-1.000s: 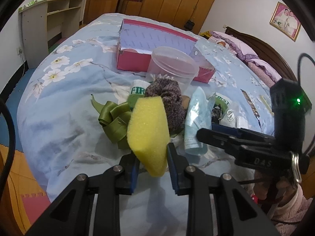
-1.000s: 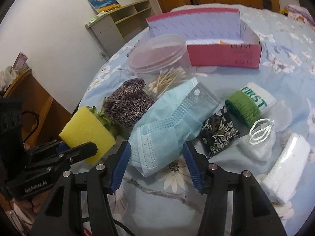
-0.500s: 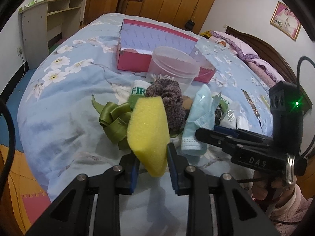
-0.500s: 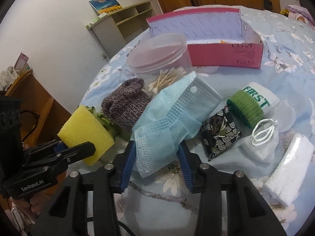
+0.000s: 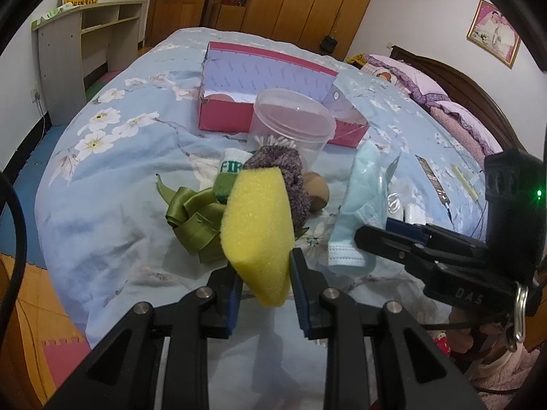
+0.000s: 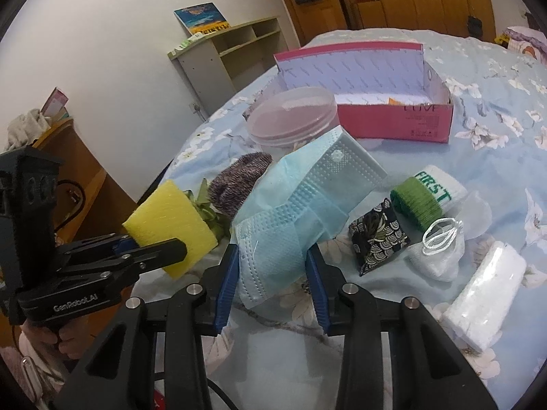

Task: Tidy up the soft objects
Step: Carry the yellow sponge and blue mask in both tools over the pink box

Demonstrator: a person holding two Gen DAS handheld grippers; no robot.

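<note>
Lifted since earlier, face mask [image 6: 294,212] clamped in right fingers [image 6: 227,282], sponge [image 5: 256,229] in left; box [image 6: 393,123] nearly empty, most items on bed [image 5: 102,205].

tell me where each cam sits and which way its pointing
Left wrist: rides the left gripper, facing along its fingers across the bed toward the pink box; shows its jaws shut on the yellow sponge, with the right gripper at right.
Right wrist: rides the right gripper, facing the same pile; shows its jaws shut on the blue face mask, with the left gripper at left.
Shared: sponge, mask, box, clear tub.
</note>
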